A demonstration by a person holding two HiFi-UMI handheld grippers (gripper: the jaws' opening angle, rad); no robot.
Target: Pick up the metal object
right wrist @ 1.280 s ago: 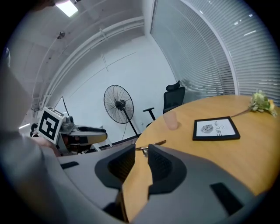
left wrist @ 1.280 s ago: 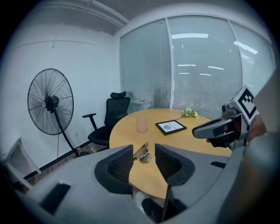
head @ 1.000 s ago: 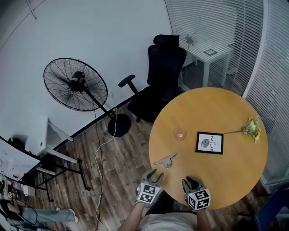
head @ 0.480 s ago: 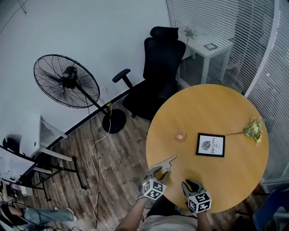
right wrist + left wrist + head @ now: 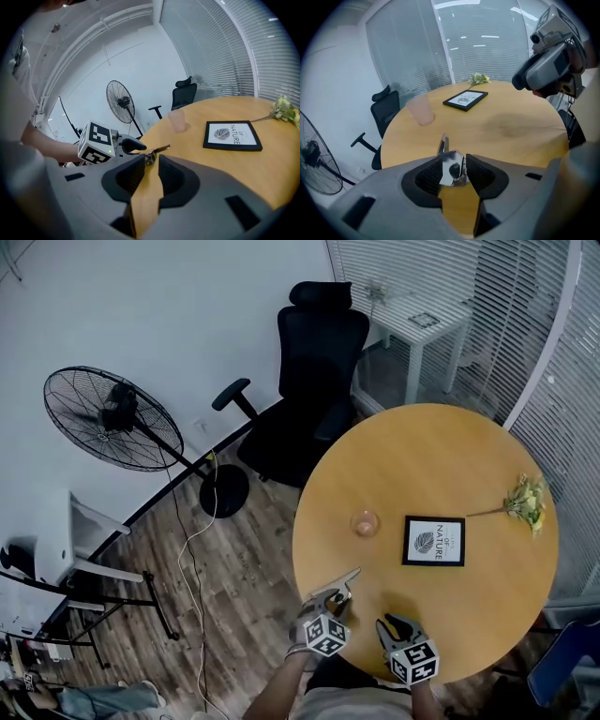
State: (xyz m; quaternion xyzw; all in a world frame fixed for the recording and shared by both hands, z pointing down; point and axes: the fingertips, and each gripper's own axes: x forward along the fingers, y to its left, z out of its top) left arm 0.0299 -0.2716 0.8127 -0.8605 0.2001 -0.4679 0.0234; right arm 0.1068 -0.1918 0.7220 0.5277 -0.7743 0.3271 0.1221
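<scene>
Left gripper view showed left gripper [image 5: 453, 165] clamped on the metal object [image 5: 450, 173]; grasp done, lift off table [image 5: 520, 126] unconfirmed. Right gripper [image 5: 149, 174] jaws apart, empty.

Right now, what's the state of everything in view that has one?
left gripper: shut on metal object
right gripper: open, empty
metal object: clamped in left jaws
cup: upright
frame: flat, face up
flowers: lying on table
fan: standing; spinning or not, cannot tell
</scene>
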